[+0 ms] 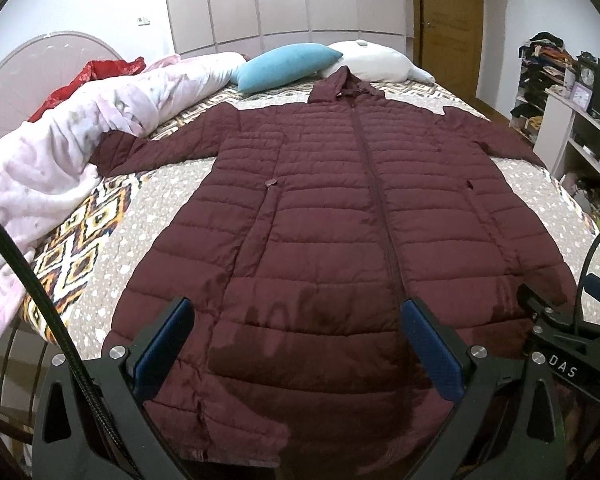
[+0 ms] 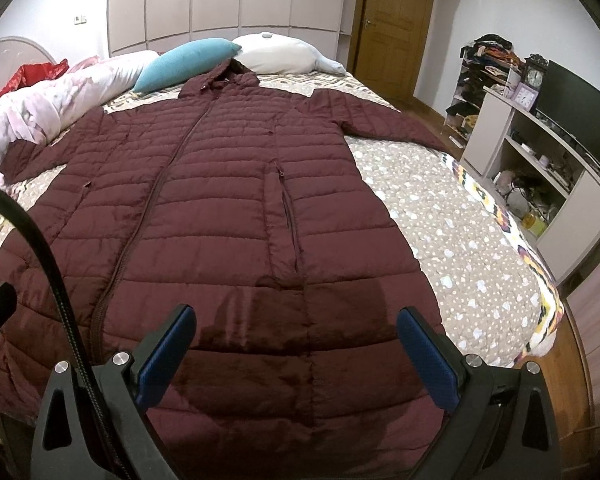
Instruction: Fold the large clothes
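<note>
A long maroon quilted hooded coat (image 1: 324, 208) (image 2: 204, 200) lies flat and zipped on the bed, front up. Its sleeves are spread to both sides and its hood points toward the pillows. My left gripper (image 1: 296, 312) hovers open above the coat's hem, left of the zip, with nothing between its blue pads. My right gripper (image 2: 296, 320) is also open and empty, above the hem on the right half of the coat. The right gripper's body (image 1: 556, 332) shows at the right edge of the left wrist view.
The bed has a patterned grey bedspread (image 2: 440, 208). A pink-white duvet (image 1: 60, 152) is bunched on the left side. A teal pillow (image 1: 284, 68) and a white pillow (image 1: 376, 60) lie at the head. A shelf unit with a TV (image 2: 572, 112) stands to the right, beside a wooden door (image 2: 392, 32).
</note>
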Action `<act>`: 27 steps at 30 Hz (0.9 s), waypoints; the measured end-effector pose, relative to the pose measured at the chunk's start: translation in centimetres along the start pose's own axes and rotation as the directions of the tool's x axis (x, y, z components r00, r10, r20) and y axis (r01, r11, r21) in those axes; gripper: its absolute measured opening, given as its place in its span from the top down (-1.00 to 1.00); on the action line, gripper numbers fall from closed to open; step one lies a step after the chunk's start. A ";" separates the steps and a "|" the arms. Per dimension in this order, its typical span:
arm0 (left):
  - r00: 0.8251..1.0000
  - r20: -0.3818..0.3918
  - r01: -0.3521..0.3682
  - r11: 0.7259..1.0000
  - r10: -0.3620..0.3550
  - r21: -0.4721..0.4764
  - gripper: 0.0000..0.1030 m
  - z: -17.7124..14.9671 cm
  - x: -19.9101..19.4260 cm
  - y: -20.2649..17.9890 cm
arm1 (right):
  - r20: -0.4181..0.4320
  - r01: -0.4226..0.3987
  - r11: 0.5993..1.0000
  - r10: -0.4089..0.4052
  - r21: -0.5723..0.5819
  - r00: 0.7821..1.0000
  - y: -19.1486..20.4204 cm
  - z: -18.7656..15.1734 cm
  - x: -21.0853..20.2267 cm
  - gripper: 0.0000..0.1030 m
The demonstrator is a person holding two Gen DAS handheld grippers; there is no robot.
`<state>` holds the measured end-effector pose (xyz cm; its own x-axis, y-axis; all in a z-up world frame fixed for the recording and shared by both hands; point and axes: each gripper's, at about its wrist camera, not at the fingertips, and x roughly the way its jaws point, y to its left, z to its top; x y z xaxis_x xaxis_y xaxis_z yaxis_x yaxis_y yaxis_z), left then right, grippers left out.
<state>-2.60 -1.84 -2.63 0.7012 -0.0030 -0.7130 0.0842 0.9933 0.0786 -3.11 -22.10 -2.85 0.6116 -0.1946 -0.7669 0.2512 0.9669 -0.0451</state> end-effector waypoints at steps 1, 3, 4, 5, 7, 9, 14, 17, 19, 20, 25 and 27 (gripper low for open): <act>1.000 -0.002 0.000 1.000 0.000 -0.001 -1.00 0.0 0.1 0.0 | -0.002 0.000 1.000 0.000 0.001 1.000 0.0 0.0 0.0 -0.99; 1.000 -0.008 -0.002 1.000 0.001 -0.004 -1.00 0.0 0.3 0.1 | -0.007 -0.002 1.000 0.002 0.002 1.000 0.0 0.0 0.2 -0.99; 1.000 -0.011 -0.002 1.000 0.002 -0.006 -1.00 0.0 0.4 0.2 | -0.010 -0.001 1.000 0.001 0.003 1.000 -0.1 0.0 0.4 -0.99; 1.000 -0.014 -0.002 1.000 0.002 -0.007 -1.00 -0.1 0.5 0.2 | -0.013 0.000 1.000 0.000 0.003 1.000 -0.1 0.0 0.5 -0.99; 1.000 -0.022 -0.002 1.000 0.002 -0.008 -1.00 -0.1 0.8 0.3 | -0.019 0.000 1.000 0.000 0.001 1.000 0.0 0.0 0.7 -0.99; 1.000 -0.029 -0.004 1.000 0.003 -0.011 -1.00 0.1 1.2 0.6 | -0.025 0.003 1.000 -0.003 -0.003 1.000 0.1 0.1 1.0 -0.99; 0.999 -0.033 -0.027 0.998 0.026 -0.051 -1.00 0.7 1.9 2.4 | -0.031 0.013 1.000 -0.013 -0.016 0.999 0.3 0.6 1.4 -0.99; 0.998 -0.050 -0.046 0.996 0.042 -0.079 -1.00 1.0 2.6 3.8 | -0.032 0.017 1.000 -0.018 -0.023 0.999 0.5 1.0 1.7 -0.99; 0.997 -0.060 -0.060 0.994 0.055 -0.096 -1.00 1.1 3.1 4.7 | -0.032 0.020 0.999 -0.021 -0.031 0.999 0.8 1.3 1.9 -0.99; 0.996 -0.062 -0.065 0.993 0.059 -0.102 -1.00 1.2 3.2 5.1 | -0.032 0.022 0.999 -0.023 -0.037 0.999 0.9 1.5 2.0 -0.99; 0.993 -0.066 -0.106 0.985 0.098 -0.139 -1.00 2.2 3.8 7.7 | -0.029 0.024 0.997 -0.027 -0.069 0.999 1.9 2.4 2.3 -0.99; 0.991 -0.058 -0.131 0.980 0.123 -0.153 -1.00 2.8 3.9 9.0 | -0.023 0.024 0.996 -0.026 -0.088 0.999 2.5 2.9 2.4 -0.99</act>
<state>2.83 6.74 -2.73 0.6636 0.1263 -0.7373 -0.1176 0.9910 0.0639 1.20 -20.59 -2.98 0.5871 -0.2160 -0.7802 0.1987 0.9727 -0.1199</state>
